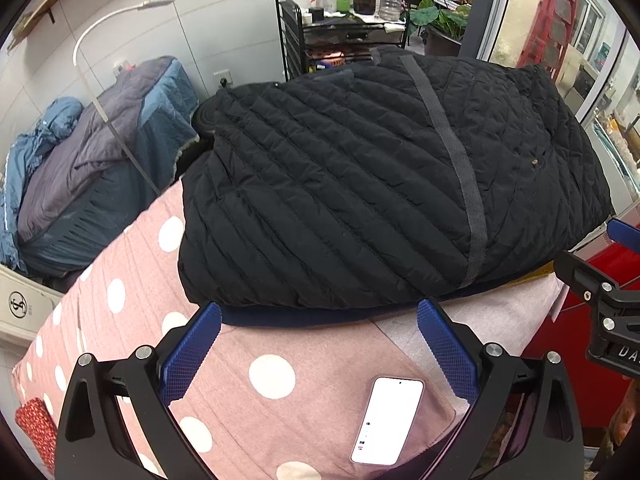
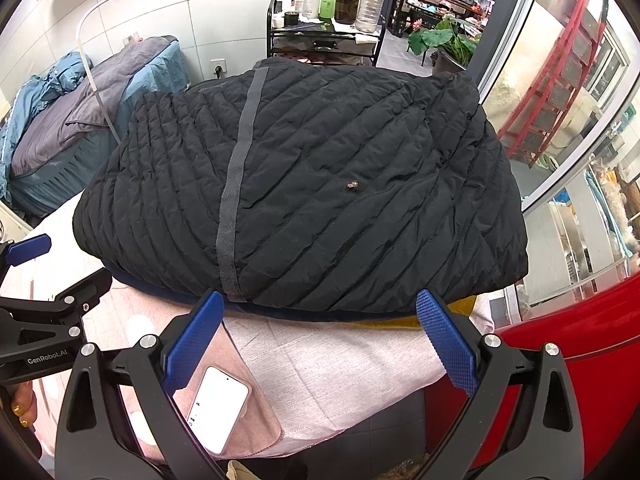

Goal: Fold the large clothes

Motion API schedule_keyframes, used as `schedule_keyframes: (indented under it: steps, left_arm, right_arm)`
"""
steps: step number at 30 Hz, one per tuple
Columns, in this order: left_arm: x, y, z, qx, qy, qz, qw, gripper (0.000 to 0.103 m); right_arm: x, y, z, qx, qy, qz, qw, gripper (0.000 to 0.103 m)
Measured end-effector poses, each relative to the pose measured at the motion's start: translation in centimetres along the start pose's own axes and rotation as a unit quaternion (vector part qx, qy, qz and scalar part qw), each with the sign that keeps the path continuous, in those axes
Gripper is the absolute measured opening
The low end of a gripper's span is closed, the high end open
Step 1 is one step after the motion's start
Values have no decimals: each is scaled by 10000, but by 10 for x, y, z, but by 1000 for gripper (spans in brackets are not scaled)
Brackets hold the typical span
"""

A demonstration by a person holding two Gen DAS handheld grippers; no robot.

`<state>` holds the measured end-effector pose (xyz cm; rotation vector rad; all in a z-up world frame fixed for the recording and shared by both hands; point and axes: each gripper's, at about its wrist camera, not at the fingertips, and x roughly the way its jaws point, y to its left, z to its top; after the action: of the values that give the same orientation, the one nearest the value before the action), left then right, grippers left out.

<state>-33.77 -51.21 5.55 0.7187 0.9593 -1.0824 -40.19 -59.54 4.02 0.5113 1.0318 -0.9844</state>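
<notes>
A black quilted jacket (image 1: 360, 184) lies folded into a thick bundle on a pink polka-dot cover (image 1: 132, 280), with a grey strap running across it. It also shows in the right wrist view (image 2: 320, 200). My left gripper (image 1: 320, 320) is open and empty, just short of the bundle's near edge. My right gripper (image 2: 320, 312) is open and empty, also at the near edge. The right gripper shows in the left wrist view (image 1: 608, 296), and the left gripper in the right wrist view (image 2: 52, 304).
A white phone (image 1: 388, 420) lies on the cover near me; it also shows in the right wrist view (image 2: 220, 408). A bed with blue-grey bedding (image 1: 80, 168) stands left. A black cart with bottles (image 1: 344, 12) stands behind. A red object (image 2: 560, 360) is at the right.
</notes>
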Motion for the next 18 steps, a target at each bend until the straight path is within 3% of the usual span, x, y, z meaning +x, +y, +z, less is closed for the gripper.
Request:
schedule_keyframes:
  steps: [4, 18]
  left_arm:
    - [0, 1, 1, -55, 11, -222, 9997, 97]
    - [3, 0, 3, 0, 65, 57, 10000, 97]
  right_arm:
    - [0, 0, -1, 7, -4, -2, 10000, 96]
    - [2, 0, 2, -6, -6, 12, 10000, 96]
